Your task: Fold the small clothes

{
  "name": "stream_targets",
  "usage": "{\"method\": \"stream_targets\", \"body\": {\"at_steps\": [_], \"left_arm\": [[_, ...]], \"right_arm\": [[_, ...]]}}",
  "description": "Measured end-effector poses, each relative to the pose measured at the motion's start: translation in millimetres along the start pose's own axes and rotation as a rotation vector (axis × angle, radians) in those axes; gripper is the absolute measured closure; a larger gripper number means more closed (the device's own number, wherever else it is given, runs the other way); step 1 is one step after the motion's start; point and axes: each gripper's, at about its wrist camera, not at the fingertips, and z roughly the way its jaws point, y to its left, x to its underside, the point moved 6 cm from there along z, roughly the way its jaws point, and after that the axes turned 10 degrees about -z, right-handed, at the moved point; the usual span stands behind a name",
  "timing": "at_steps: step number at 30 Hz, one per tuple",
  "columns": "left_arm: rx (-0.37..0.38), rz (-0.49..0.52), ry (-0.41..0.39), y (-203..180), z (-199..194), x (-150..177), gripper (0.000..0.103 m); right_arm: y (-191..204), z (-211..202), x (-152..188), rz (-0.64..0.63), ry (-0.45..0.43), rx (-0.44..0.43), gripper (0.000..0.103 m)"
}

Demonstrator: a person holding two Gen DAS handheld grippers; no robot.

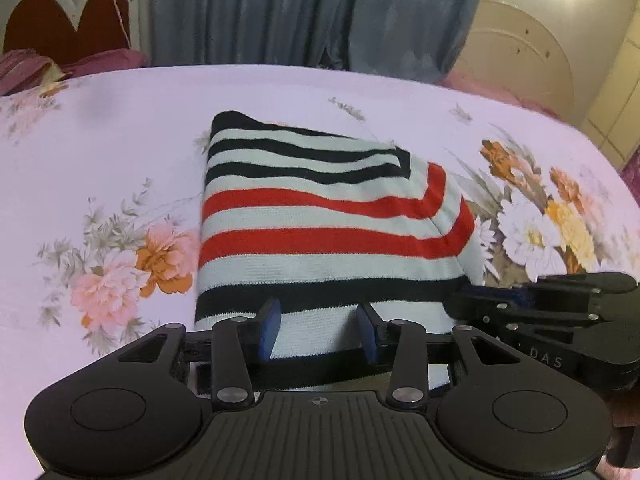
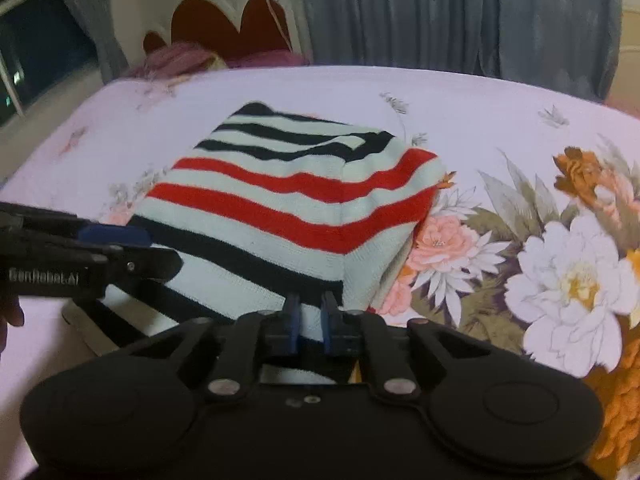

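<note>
With both tools down at the near hem, the folded knit garment with black, red and pale stripes (image 1: pixel 320 216) lies straight ahead of me on the bed with the pink floral sheet (image 1: pixel 100 140), running away from near to far. Stripes run left-right, so the long edge I face is the near one. My left hand-held gripper (image 1: pixel 318 330) is at that near edge, left of centre: blue pads apart, pale cloth showing between them, pads not pressing, so it is open and holding nothing. My right hand-held gripper (image 2: pixel 310 326) sits at the near right part of the same edge, just beside the left one. Its jaws are almost closed with a thin strip of pale knit in the gap; I judge it is pinching the hem, though contact is hard to see. Both hands are equally near the garment. Any next fold would likely go from this near edge toward the far end.
</note>
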Motion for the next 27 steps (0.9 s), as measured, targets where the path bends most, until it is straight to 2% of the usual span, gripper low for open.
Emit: {"method": "stream_targets", "body": {"at_steps": [3,7,8,9,10,11,12,13,16,20,24,27], "left_arm": [[-0.043,0.093,-0.004,-10,2,7,0.063],[-0.094,0.163,-0.009,-18,0,5,0.06],[-0.107,0.177,-0.022,-21,-6,2,0.059],[-0.113,0.187,-0.055,-22,-13,0,0.047],[-0.12,0.196,-0.096,-22,-21,-3,0.03],[-0.139,0.211,-0.159,-20,-31,-5,0.007],[-0.148,0.221,-0.204,-17,-39,-7,0.003],[-0.148,0.223,-0.22,-13,-43,-9,0.003],[-0.123,0.17,-0.168,6,-36,-15,0.003],[-0.021,0.013,-0.07,37,-13,-20,0.003],[0.034,-0.077,-0.004,55,11,-14,0.006],[0.117,-0.147,0.039,64,29,-11,0.006]], "right_arm": [[2,1,1,-0.002,-0.004,0.004,0.094],[-1,-3,2,0.024,-0.016,-0.016,0.094],[-3,-8,0,0.042,-0.026,-0.028,0.09],[-7,-14,-2,0.073,-0.052,-0.042,0.087],[-12,-23,-2,0.116,-0.094,-0.057,0.075],[-19,-31,-1,0.162,-0.128,-0.062,0.055],[-26,-35,1,0.197,-0.143,-0.053,0.043],[-34,-37,4,0.235,-0.153,-0.06,0.037],[-56,-31,14,0.374,-0.143,-0.158,0.037],[-71,-15,26,0.536,-0.13,-0.309,0.038],[-79,4,35,0.611,-0.09,-0.369,0.039],[-81,14,34,0.638,-0.086,-0.412,0.039]]}}
